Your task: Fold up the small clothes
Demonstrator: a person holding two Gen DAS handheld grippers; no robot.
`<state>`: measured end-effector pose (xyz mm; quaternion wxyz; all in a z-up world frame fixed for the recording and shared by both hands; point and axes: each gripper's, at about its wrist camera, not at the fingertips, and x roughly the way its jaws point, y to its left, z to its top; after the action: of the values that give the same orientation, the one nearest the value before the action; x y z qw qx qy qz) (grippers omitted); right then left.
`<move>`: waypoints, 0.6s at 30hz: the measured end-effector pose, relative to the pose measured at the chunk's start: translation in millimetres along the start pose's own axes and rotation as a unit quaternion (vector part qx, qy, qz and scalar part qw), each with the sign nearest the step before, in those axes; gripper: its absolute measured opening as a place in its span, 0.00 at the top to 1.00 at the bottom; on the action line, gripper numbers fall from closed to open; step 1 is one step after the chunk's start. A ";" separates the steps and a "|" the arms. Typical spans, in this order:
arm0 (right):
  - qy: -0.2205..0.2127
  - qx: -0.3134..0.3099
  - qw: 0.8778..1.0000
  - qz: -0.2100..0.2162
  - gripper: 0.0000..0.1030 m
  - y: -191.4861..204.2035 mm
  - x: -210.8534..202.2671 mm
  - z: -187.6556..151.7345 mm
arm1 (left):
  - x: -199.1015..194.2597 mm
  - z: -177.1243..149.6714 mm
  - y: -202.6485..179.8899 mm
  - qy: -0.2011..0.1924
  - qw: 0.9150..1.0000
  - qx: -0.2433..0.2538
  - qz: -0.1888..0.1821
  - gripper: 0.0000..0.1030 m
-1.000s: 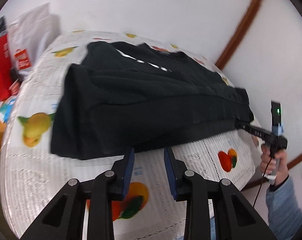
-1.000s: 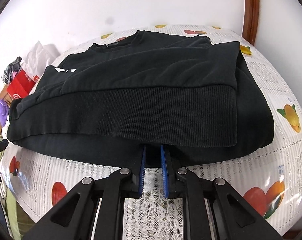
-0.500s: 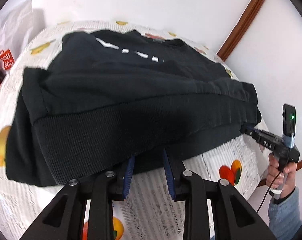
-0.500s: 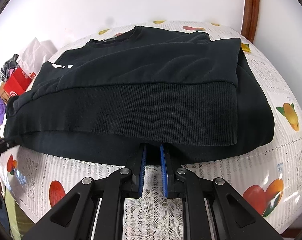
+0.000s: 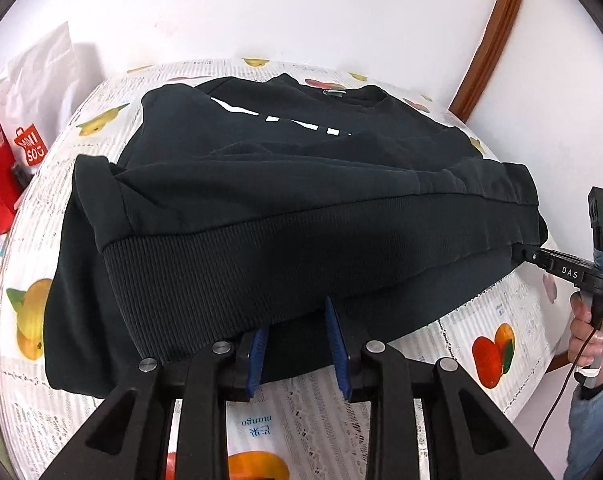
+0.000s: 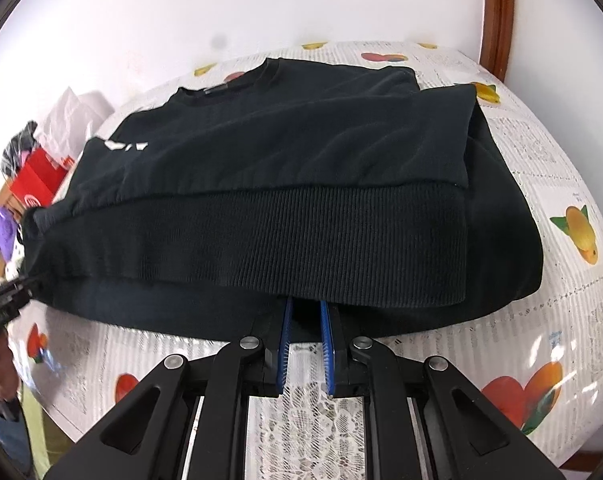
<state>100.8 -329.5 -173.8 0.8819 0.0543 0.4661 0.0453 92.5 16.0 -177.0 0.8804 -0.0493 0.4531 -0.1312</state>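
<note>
Black sweatshirt (image 5: 285, 200) on a round table (image 5: 481, 344) covered with a fruit-print cloth, its sleeves already laid over the body and its ribbed hem (image 6: 301, 240) nearest both cameras. Left gripper (image 5: 297, 344): over the last second it has advanced from bare cloth short of the garment to the hem, which has come to fill the lower half of the left view; the blue pads (image 5: 335, 340) are now parted with their tips under the lifted hem edge and dark fabric showing between them, but they have not closed on it. Right gripper (image 6: 305, 344): position unchanged over the same second, at the other end of the hem; its pads (image 6: 326, 344) stand a narrow gap apart with their tips hidden under the fabric, so the right view alone does not settle whether cloth is pinched. The left view shows this gripper reaching in at the garment's far right edge, its tips likewise buried in the fabric. The sweatshirt itself lies flat and has not shifted on the table. Judged from this arrangement, the step in hand is a two-point grip on the hem for the fold that carries the bottom up toward the collar (image 6: 237, 80); the left pads closing on the hem appears to be the remaining condition before any lift.
</note>
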 end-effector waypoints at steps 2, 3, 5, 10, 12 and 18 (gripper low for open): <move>0.000 -0.006 1.000 -0.006 0.87 2.0 1.2 1.3 | -3.6 3.5 2.4 -0.005 1.000 -0.001 -0.002 0.74; -0.006 -0.013 1.000 -0.010 0.87 4.2 -0.3 2.5 | -5.6 7.1 3.6 -0.010 1.000 -0.004 -0.004 0.74; -0.021 -0.027 0.999 -0.014 0.87 9.2 -5.7 6.3 | -10.4 15.1 5.9 -0.020 1.000 -0.008 -0.008 0.74; -0.046 -0.030 0.998 0.000 0.87 10.9 -13.6 23.7 | -16.8 36.0 7.9 -0.042 0.999 -0.006 0.002 0.74; -0.054 -0.031 0.998 -0.003 0.87 10.1 -12.5 31.3 | -16.5 43.6 9.7 -0.048 0.999 -0.009 0.006 0.74; -0.080 -0.022 0.997 0.008 0.87 9.1 -11.3 60.1 | -12.3 69.2 20.2 -0.065 0.998 -0.024 0.000 0.74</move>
<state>143.8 -325.2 -129.7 0.9169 0.0423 0.3925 0.0578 145.6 36.6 -131.1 0.9065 -0.0786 0.3980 -0.1168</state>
